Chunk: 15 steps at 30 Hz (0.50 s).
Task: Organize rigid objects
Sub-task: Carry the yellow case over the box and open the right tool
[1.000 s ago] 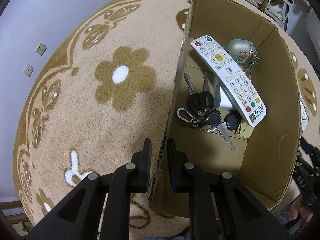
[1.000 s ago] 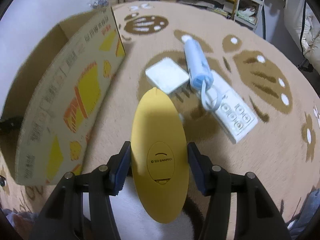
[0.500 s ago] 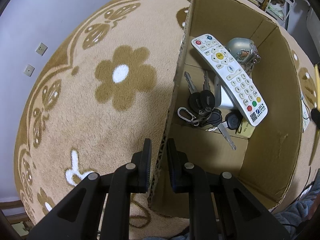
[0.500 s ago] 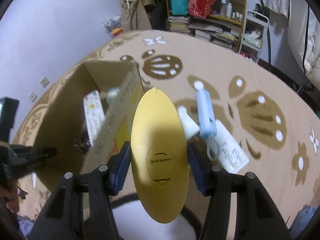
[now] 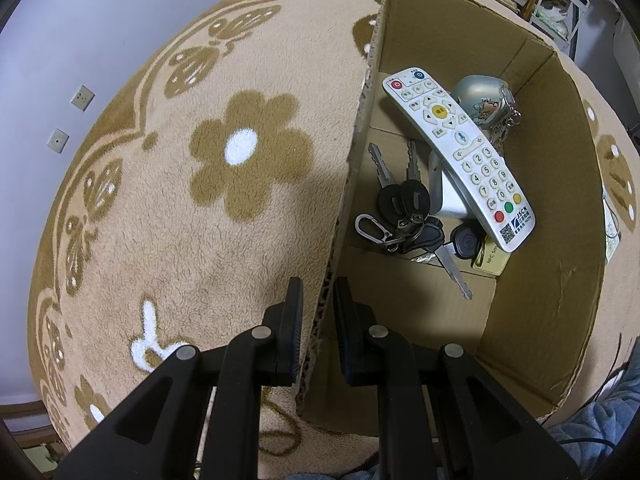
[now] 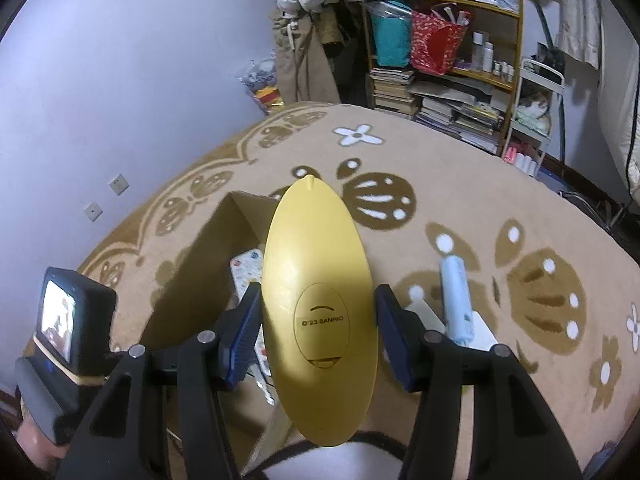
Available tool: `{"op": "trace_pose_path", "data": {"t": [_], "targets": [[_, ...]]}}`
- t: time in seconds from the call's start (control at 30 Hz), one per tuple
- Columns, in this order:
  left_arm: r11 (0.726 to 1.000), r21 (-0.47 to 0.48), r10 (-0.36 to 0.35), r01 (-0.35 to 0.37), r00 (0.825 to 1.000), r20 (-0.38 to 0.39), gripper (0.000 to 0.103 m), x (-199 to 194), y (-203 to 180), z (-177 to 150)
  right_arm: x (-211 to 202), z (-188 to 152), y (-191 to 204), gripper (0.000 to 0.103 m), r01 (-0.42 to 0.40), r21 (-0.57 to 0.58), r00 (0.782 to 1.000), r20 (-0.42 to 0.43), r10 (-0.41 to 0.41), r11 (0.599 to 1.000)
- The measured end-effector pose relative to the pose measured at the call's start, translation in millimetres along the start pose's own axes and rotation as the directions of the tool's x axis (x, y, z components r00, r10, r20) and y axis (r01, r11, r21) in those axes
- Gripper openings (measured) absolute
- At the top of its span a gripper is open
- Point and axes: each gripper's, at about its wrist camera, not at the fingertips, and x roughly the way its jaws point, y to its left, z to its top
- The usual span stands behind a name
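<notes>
Right now the right gripper (image 6: 318, 330) is clamped across the waist of a yellow oval piece (image 6: 318, 300), its blue pads (image 6: 246, 330) pressing either edge so the oval stands up between the fingers with its stamped back facing the camera; what it is from the front I cannot tell. Just beyond and below its tip sits the open cardboard box (image 6: 200, 264), slightly to the left, so the piece hangs above the near right wall of the box and not yet inside it. The left gripper (image 5: 317, 328) is pressed together on the box's near left wall (image 5: 352, 184), one finger outside on the carpet side and one inside, pinning the cardboard. Inside the box lie a white remote (image 5: 458, 152) slanting across the middle, a bunch of keys (image 5: 404, 216) just left of it, a silver rounded trinket (image 5: 482, 100) at the far end, and a gold tag (image 5: 490, 258) near the remote's near end. Outside, to the right on the flower-patterned rug (image 6: 500, 184), a pale blue tube (image 6: 456, 300) rests across a white flat block (image 6: 430, 316), waiting. The risk I see is the smooth, curved oval slipping or twisting in a grip that bites only its narrow edges, or its long tip catching the box rim on the way down; a drop onto the remote could also knock the heap about.
</notes>
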Motion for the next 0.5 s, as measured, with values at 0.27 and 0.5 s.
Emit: {"op": "trace_pose_path", "data": {"t": [0.27,0.5], "targets": [[1.0,-0.004,-0.006,0.006,1.0,0.0,0.015,0,0,0,5,13,22,0.06,-0.044,-0.009,0.999,0.018,0.044,0.999],[1.0,-0.005,-0.009,0.009,1.0,0.0,0.015,0,0,0,24,9,37,0.06,-0.073,-0.013,0.997,-0.013,0.073,0.997]]}}
